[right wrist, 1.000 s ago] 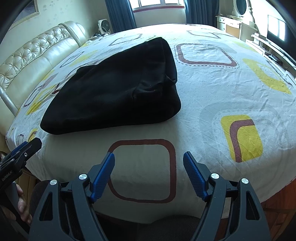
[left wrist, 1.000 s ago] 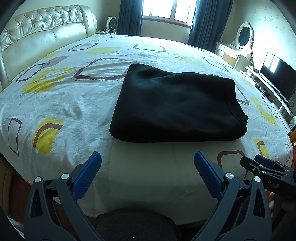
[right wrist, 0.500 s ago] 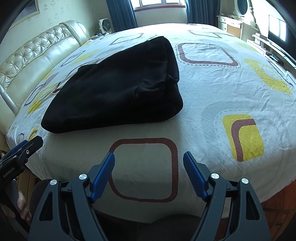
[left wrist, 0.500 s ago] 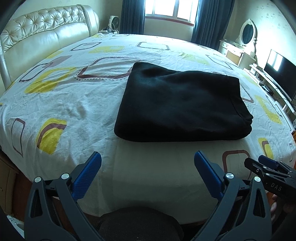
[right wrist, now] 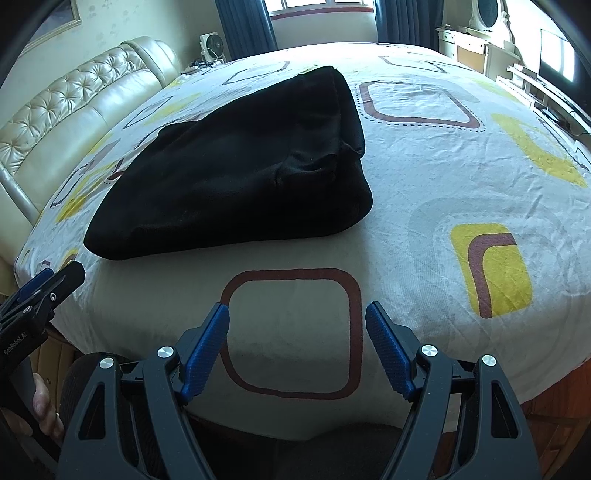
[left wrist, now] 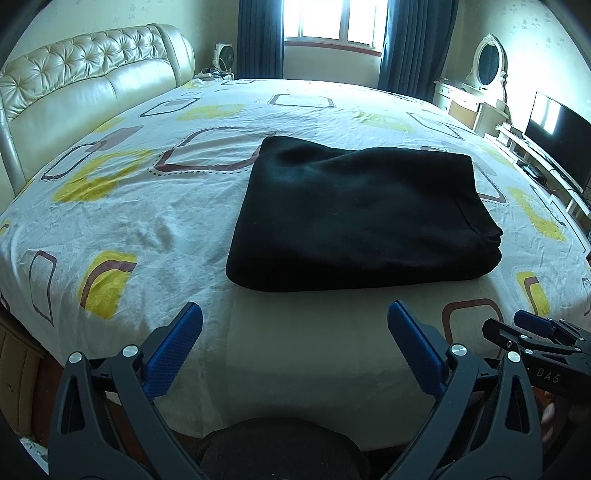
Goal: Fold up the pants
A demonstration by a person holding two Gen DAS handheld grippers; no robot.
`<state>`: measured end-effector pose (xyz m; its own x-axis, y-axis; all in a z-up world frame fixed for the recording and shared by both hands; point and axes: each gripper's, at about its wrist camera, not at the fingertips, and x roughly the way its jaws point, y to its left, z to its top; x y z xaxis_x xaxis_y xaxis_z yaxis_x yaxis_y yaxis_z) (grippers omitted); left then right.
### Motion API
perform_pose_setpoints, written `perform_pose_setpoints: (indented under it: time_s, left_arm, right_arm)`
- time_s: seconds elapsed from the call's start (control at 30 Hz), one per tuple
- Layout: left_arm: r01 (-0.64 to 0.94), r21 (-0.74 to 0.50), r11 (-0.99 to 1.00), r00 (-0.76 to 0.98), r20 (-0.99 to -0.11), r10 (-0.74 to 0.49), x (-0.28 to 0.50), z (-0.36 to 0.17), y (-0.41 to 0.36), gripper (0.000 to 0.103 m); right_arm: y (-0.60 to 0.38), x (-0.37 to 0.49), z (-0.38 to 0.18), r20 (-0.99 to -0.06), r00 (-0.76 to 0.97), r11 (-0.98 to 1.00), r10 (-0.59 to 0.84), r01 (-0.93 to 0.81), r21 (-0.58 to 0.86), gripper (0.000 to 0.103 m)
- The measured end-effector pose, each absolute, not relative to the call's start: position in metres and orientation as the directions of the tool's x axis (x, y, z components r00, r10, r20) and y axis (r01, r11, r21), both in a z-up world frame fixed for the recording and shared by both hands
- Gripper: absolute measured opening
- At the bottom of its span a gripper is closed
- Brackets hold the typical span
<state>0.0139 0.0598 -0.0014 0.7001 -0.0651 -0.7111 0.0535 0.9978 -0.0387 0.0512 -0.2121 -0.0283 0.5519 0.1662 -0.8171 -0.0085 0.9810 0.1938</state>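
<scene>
The black pants (left wrist: 354, 218) lie folded into a thick rectangle on the bed; they also show in the right wrist view (right wrist: 243, 166). My left gripper (left wrist: 295, 317) is open and empty, held at the bed's near edge, short of the pants. My right gripper (right wrist: 297, 317) is open and empty, held at the near edge to the right of the pants. The right gripper shows at the lower right of the left wrist view (left wrist: 535, 332). The left gripper shows at the lower left of the right wrist view (right wrist: 44, 291).
The bed sheet (left wrist: 147, 206) is white with yellow and brown squares. A padded cream headboard (left wrist: 74, 92) stands at the left. A dresser with an oval mirror (left wrist: 487, 66) and a TV (left wrist: 557, 129) stand at the right. A window with dark curtains (left wrist: 332, 22) is behind.
Both grippers have risen and tilted back slightly from the bed, so more of the room shows. The pants have not moved.
</scene>
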Motion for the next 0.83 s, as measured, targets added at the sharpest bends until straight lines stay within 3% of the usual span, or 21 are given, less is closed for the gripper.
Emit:
perform_pose_setpoints:
  time_s: [0.4,0.57,0.77,0.83]
  left_arm:
    - [-0.004,0.028,1.0,0.719,-0.694,0.023,0.011,0.008,0.053,0.1]
    - [0.077,-0.028,0.997,0.676,-0.733,-0.073,0.028,0.017,0.06,0.1]
    - [-0.036,-0.029,0.999,0.706,-0.708,0.004,0.111,0.027,0.137,0.1]
    - [-0.122,0.001,0.993,0.686,-0.723,0.085,0.154,0.016,0.175,0.1]
  right_arm:
    - [-0.214,0.053,-0.03,-0.826,0.535,0.979,0.178,-0.014,0.202,0.075]
    - [-0.218,0.053,-0.031,-0.834,0.516,0.974,0.194,-0.002,0.226,0.075]
    - [-0.249,0.084,0.008,-0.784,0.577,0.955,0.229,0.022,0.295,0.076]
    - [-0.27,0.116,0.024,-0.757,0.622,0.956,0.203,0.044,0.292,0.082]
